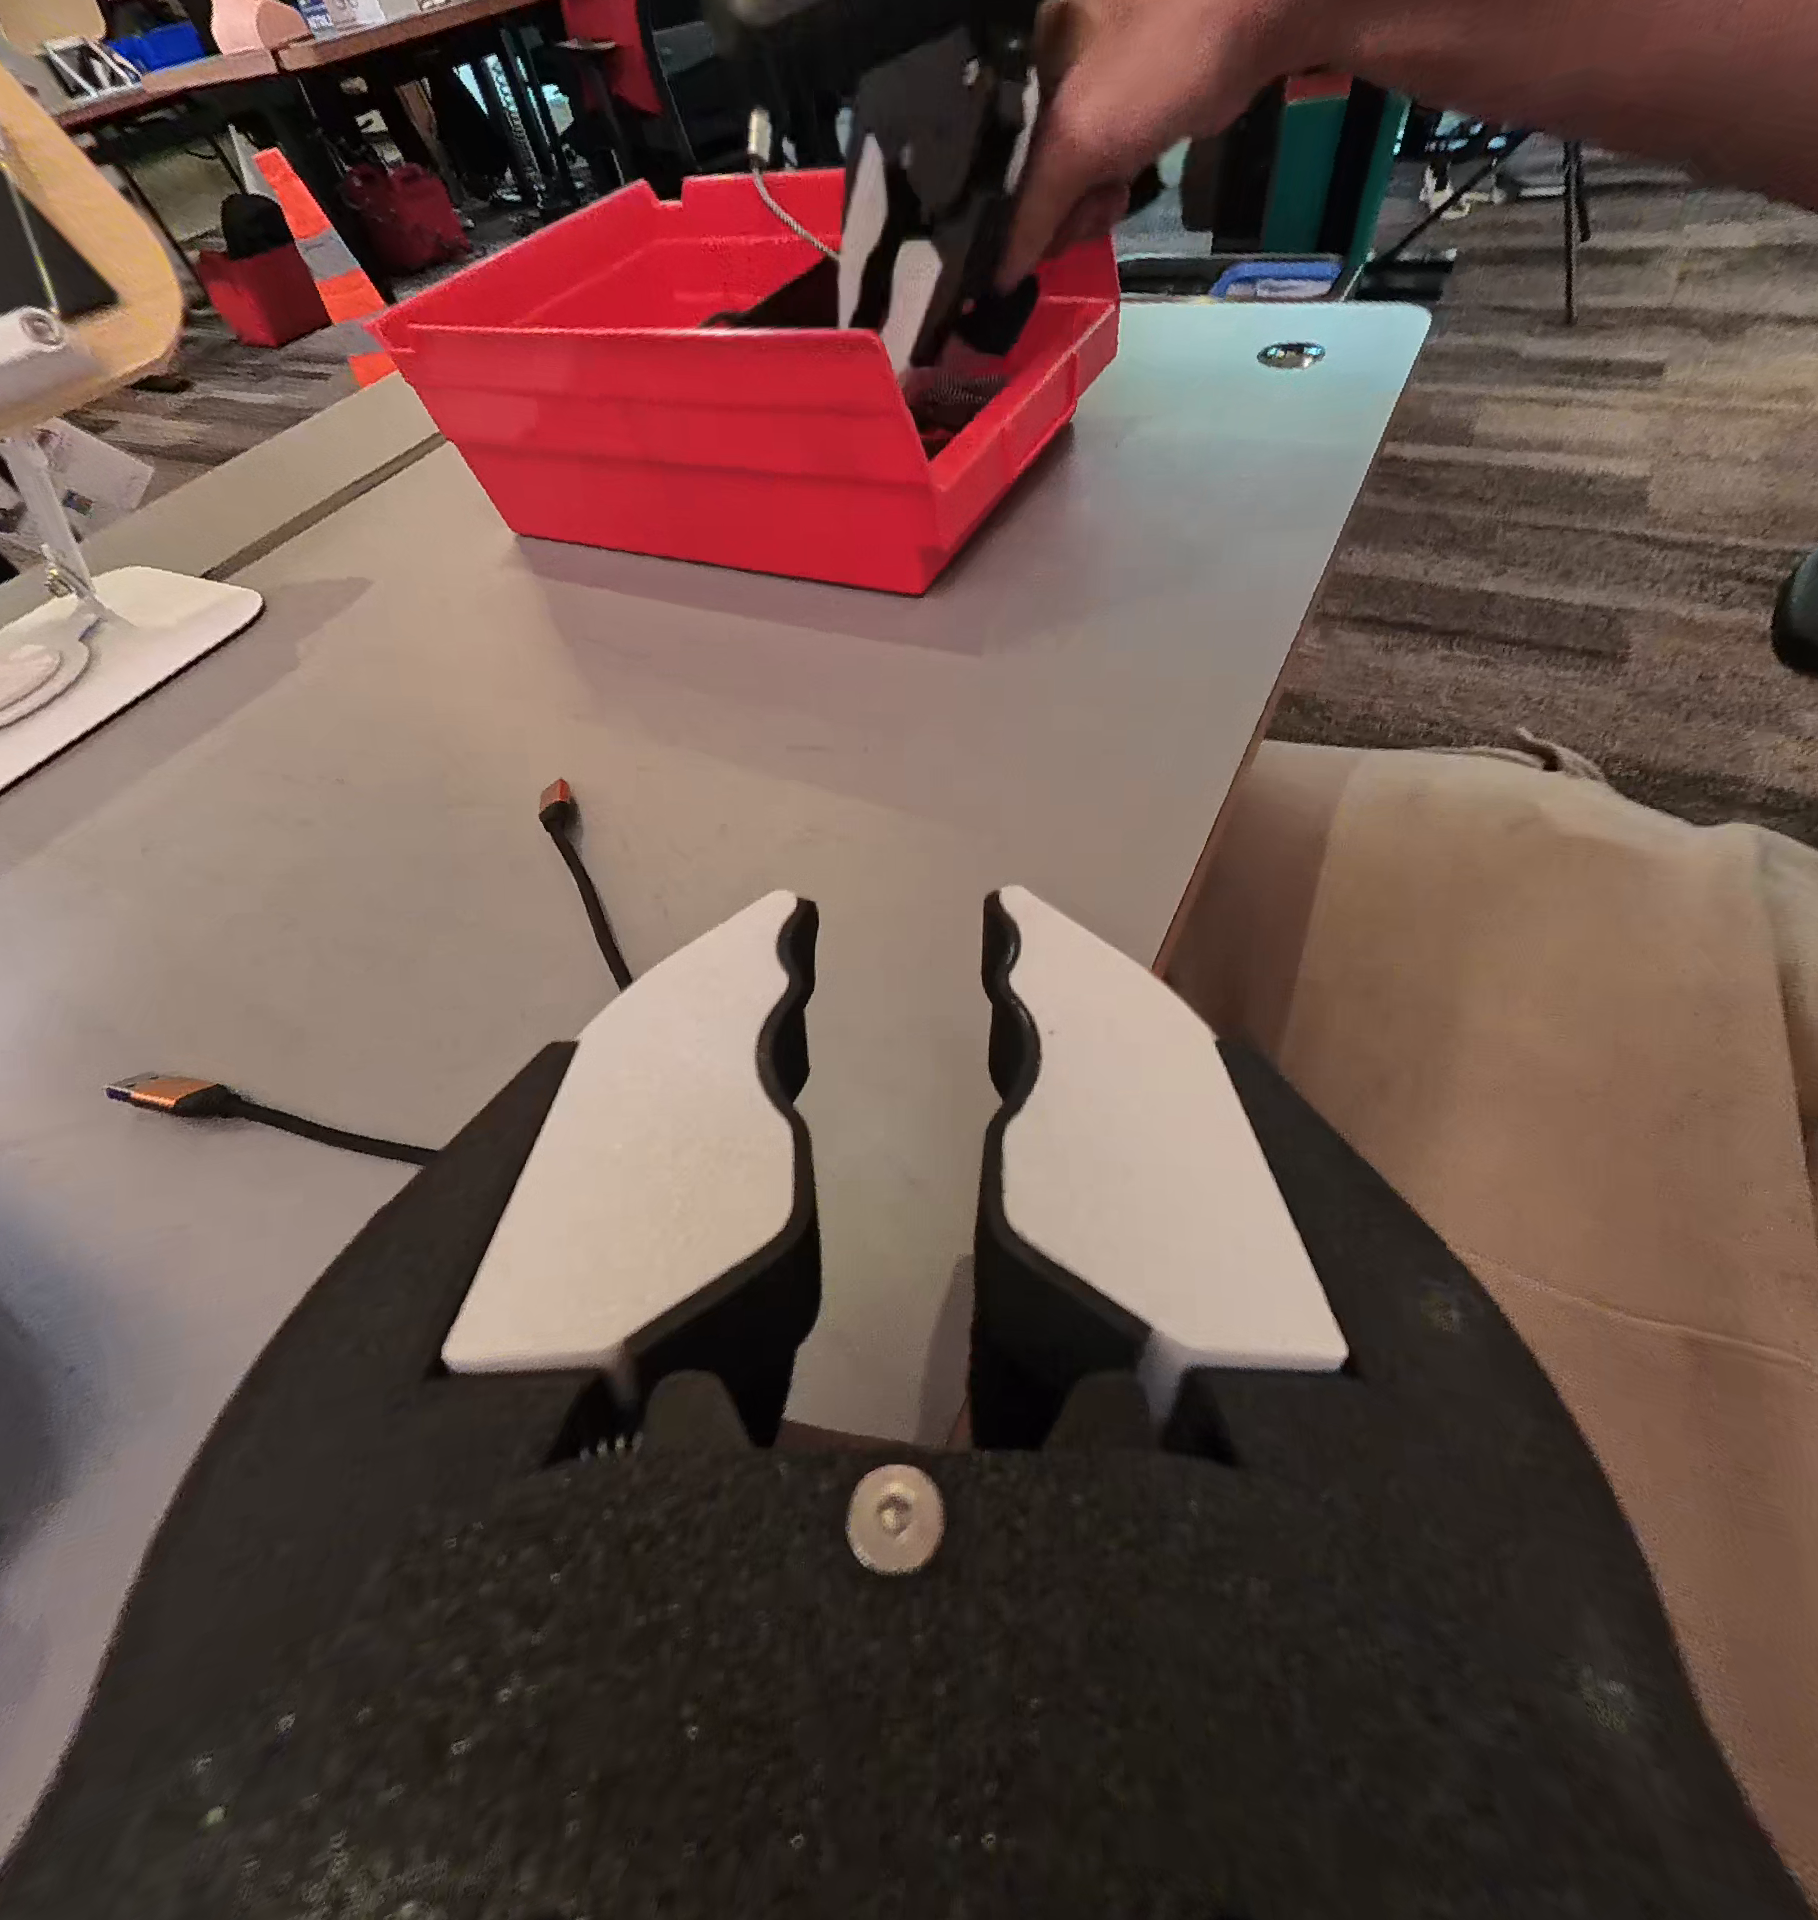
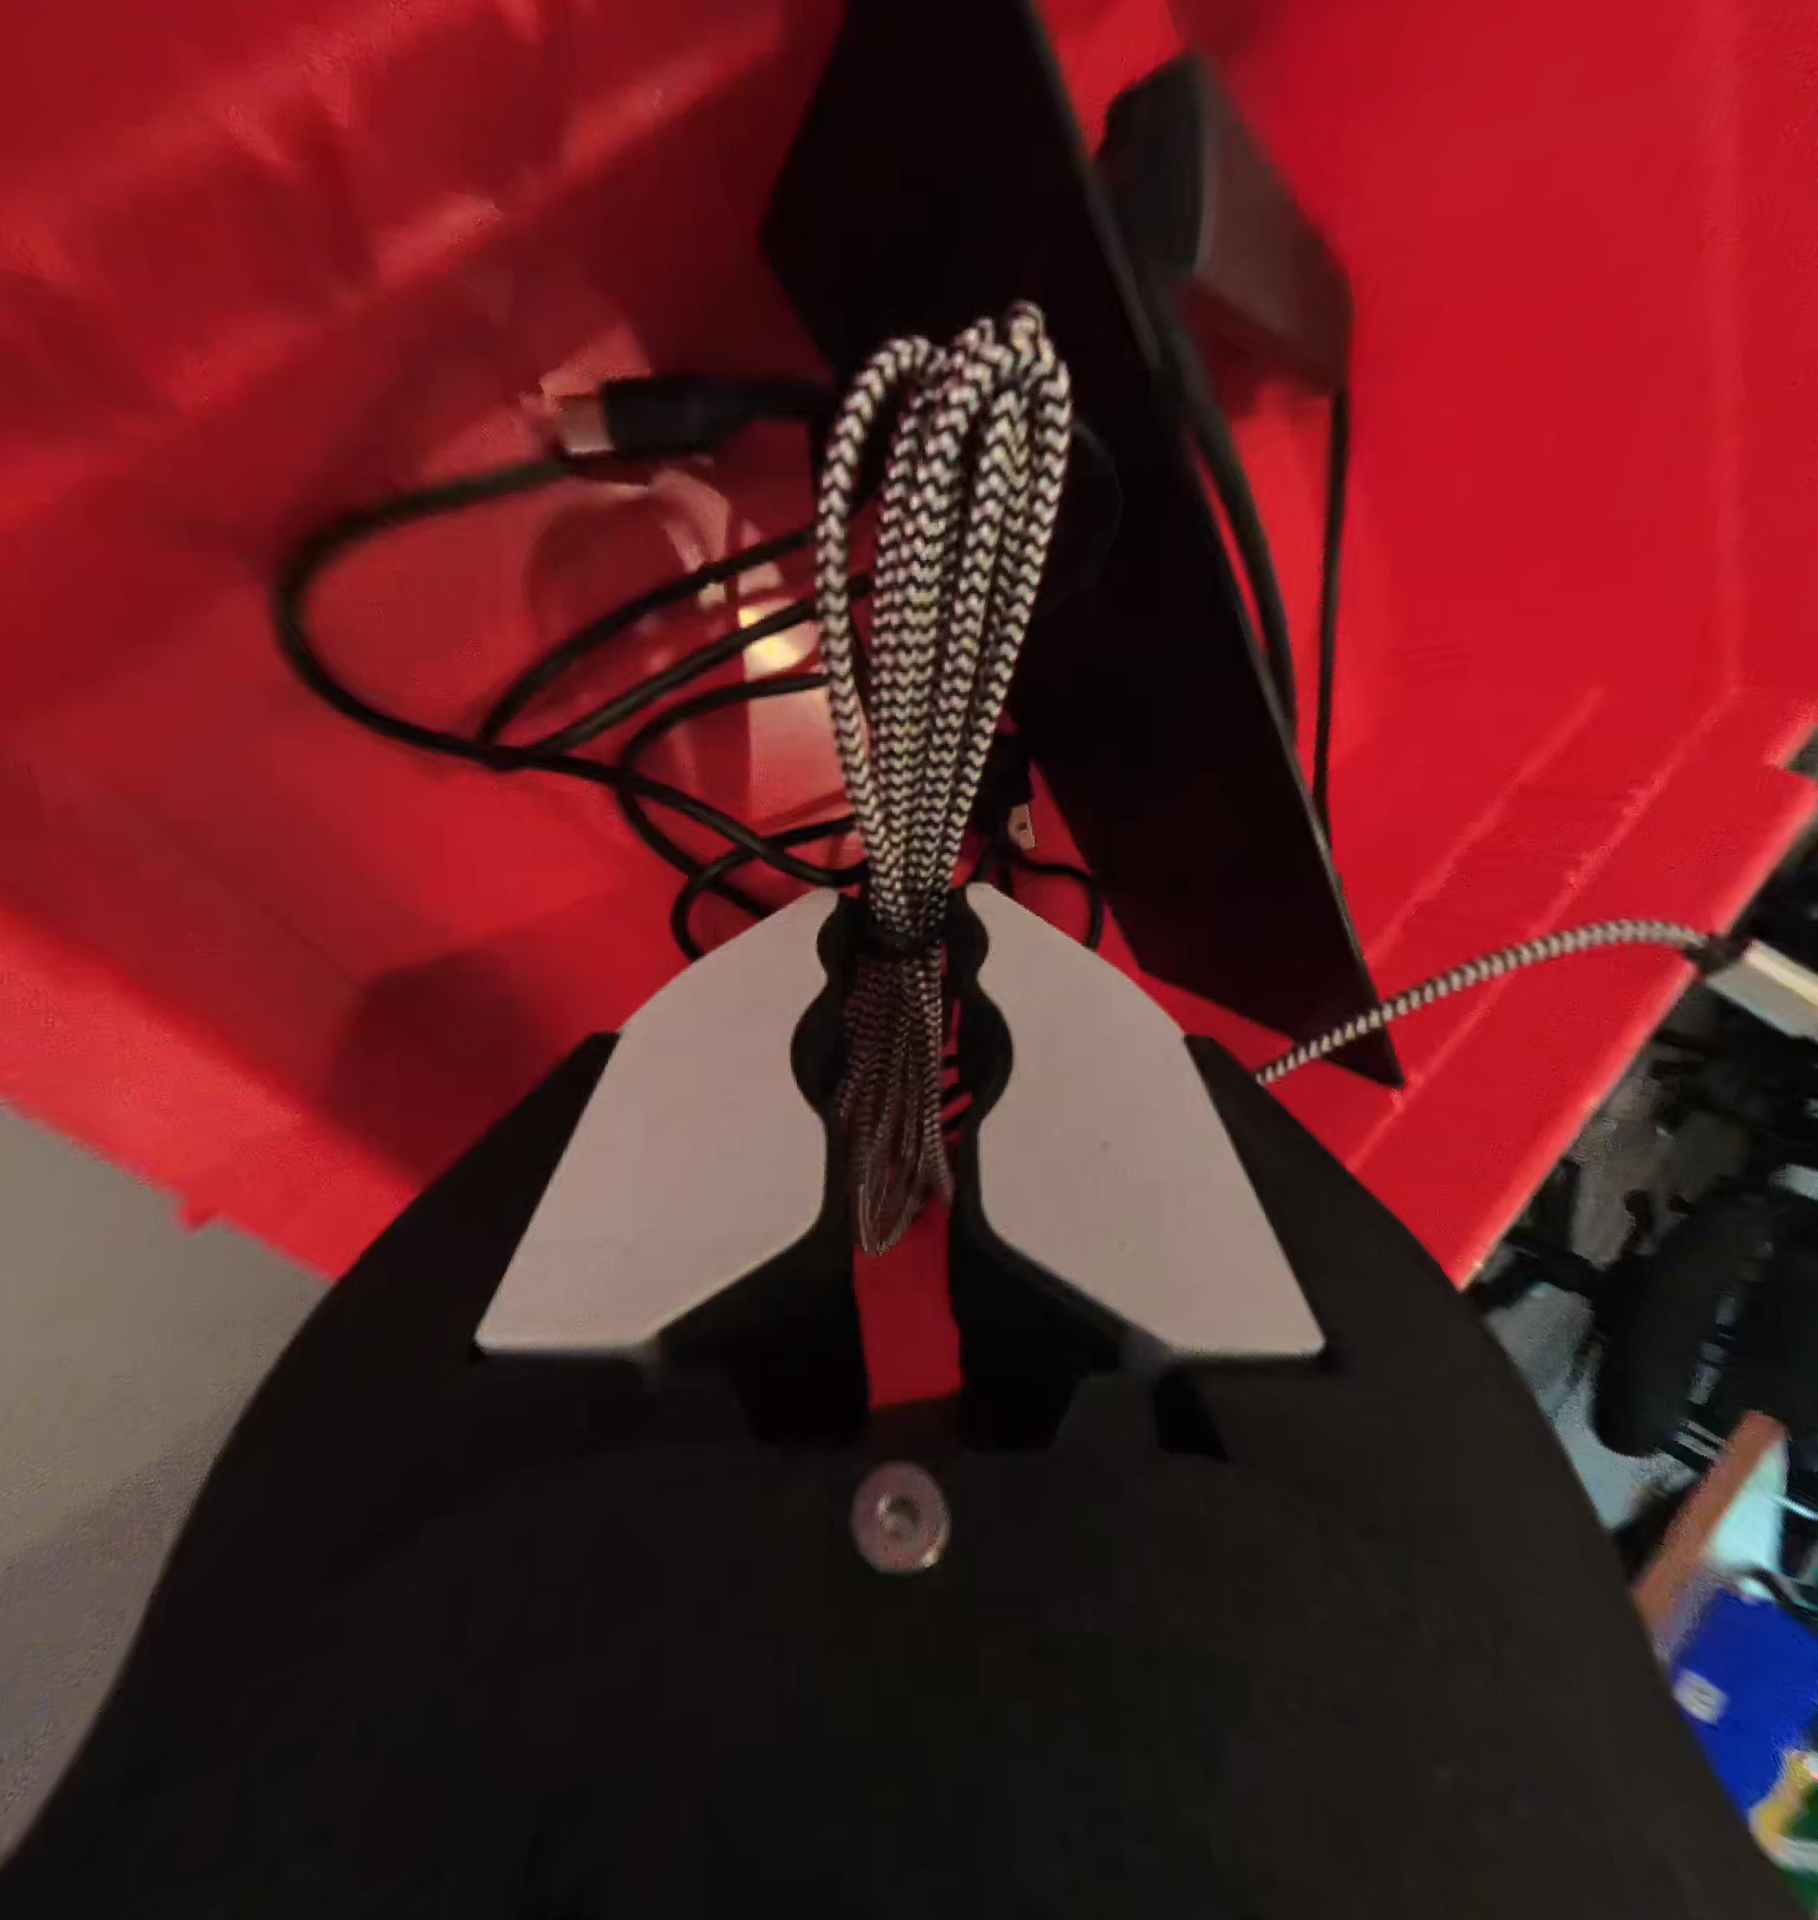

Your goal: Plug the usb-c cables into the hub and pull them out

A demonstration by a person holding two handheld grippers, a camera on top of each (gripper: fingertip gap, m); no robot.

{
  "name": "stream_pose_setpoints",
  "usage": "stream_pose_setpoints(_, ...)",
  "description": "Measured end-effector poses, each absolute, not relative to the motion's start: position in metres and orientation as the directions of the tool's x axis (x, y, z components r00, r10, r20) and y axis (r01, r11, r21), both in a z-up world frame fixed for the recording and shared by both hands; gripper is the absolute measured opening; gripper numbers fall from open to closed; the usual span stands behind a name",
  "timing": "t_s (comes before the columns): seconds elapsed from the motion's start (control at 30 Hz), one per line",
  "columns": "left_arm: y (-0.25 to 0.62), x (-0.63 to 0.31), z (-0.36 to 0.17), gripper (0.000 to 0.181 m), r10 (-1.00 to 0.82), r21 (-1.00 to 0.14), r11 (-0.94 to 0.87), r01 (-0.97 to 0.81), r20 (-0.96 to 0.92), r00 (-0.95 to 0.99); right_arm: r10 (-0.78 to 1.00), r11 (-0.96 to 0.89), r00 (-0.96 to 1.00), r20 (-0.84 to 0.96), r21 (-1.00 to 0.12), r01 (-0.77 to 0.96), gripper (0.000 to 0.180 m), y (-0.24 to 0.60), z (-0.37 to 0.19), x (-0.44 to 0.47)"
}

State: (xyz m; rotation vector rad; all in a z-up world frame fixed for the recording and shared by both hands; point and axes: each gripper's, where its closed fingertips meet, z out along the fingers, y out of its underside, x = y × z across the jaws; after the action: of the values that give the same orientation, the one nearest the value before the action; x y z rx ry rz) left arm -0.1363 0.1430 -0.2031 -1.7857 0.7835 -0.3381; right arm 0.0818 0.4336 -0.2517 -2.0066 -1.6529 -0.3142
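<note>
Right tongs (image 2: pixel 900 935) clamped on the braided cable bundle (image 2: pixel 936 623) over the red bin (image 2: pixel 1507 520); it's light and floppy, best gripped at its tie. Left tongs (image 1: pixel 900 935) hang open, empty, above the counter (image 1: pixel 780 727).

Black cable (image 1: pixel 593 914) (orange-tipped) vanishes behind fingers (image 1: pixel 676 1091).

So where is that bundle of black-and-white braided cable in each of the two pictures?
Left wrist view: the bundle itself is not visible; only a loose strand trails above the red bin beside the right claw reaching in.
Right wrist view: centre, the bundle pinched between the right claw's fingers, over the bin's inside.
Shared landmark: the red bin.
</note>
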Motion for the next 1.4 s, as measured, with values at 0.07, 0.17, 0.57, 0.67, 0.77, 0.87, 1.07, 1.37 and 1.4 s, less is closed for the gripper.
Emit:
stream_pose_setpoints(0.07,0.142,-0.136,-0.205,0.030,-0.653,-0.916,-0.171,-0.364,-0.171,0.738,0.895,-0.084,0.157,0.417,-0.189,0.978,0.016,0.433,-0.265,0.078)
stream_pose_setpoints(0.17,0.141,-0.134,-0.204,0.028,-0.657,-0.914,-0.154,-0.374,-0.188,0.730,0.956,-0.097,0.138,0.259,-0.167,0.981,0.016,0.425,-0.281,0.077)
stream_pose_setpoints(0.57,0.141,-0.136,-0.205,0.028,-0.663,-0.917,-0.168,-0.361,-0.166,0.730,0.970,-0.150,0.194,0.148,-0.267,0.952,0.044,0.404,-0.206,0.074)
stream_pose_setpoints(0.67,0.143,-0.135,-0.208,0.028,-0.671,-0.912,-0.180,-0.368,-0.160,0.724,0.873,-0.233,0.391,0.292,-0.453,0.860,0.035,0.454,-0.164,0.084)
stream_pose_setpoints(0.77,0.143,-0.134,-0.210,0.028,-0.675,-0.907,-0.181,-0.381,-0.167,0.719,0.704,-0.391,0.626,0.335,-0.554,0.735,0.035,0.506,-0.154,0.112)
stream_pose_setpoints(0.87,0.142,-0.134,-0.212,0.028,-0.676,-0.901,-0.179,-0.395,-0.179,0.715,0.638,-0.445,0.695,0.333,-0.577,0.685,0.036,0.529,-0.169,0.124)
stream_pose_setpoints(1.07,0.144,-0.137,-0.215,0.028,-0.669,-0.893,-0.183,-0.411,-0.193,0.718,0.638,-0.415,0.695,0.332,-0.612,0.673,0.024,0.547,-0.182,0.111)
stream_pose_setpoints(1.37,0.145,-0.138,-0.217,0.028,-0.672,-0.891,-0.186,-0.415,-0.193,0.715,0.957,-0.159,0.229,0.176,-0.340,0.927,0.021,0.435,-0.226,0.067)
stream_pose_setpoints(1.4,0.145,-0.137,-0.217,0.028,-0.675,-0.891,-0.185,-0.415,-0.192,0.713,0.951,-0.140,0.219,0.218,-0.329,0.934,0.021,0.436,-0.233,0.065)
